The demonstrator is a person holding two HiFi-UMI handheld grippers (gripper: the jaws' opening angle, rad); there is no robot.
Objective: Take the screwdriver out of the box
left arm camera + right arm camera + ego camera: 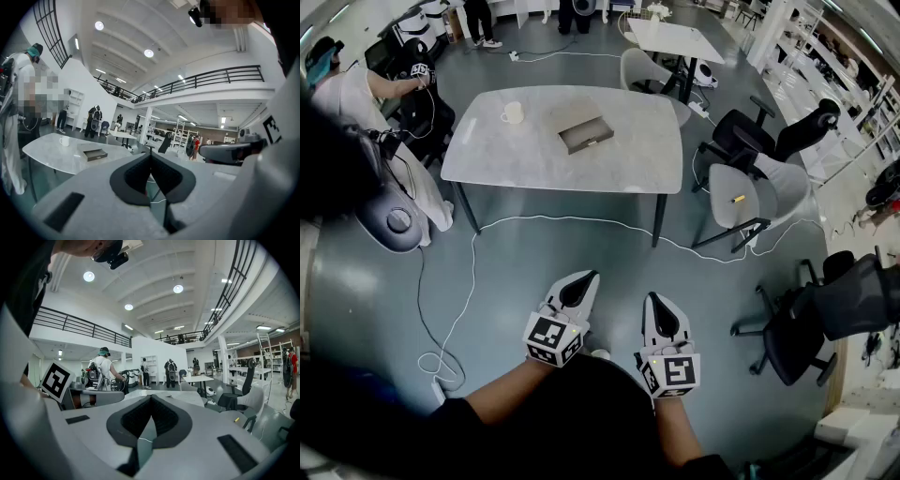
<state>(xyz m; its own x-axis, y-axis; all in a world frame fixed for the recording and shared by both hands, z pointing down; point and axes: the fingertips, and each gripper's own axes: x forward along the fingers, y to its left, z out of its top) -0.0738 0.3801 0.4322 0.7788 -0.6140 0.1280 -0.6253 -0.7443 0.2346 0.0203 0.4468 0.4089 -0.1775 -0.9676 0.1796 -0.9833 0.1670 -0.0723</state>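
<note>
A flat dark box (586,133) lies closed on the pale oval table (516,155), far ahead of both grippers; no screwdriver shows. In the left gripper view the box (94,154) lies on the table (47,150) at the left, well beyond the jaws. My left gripper (592,276) and right gripper (652,298) hang side by side over the floor near my body, both shut and empty. The left gripper's (150,154) tips meet, and so do the right gripper's (150,397). The right gripper view does not show the box.
A white mug (513,112) stands left of the box. A white cable (581,221) snakes over the floor before the table. Grey chairs (750,192) stand at the right, one with a small yellow object (738,199) on its seat. A person (356,94) works at far left.
</note>
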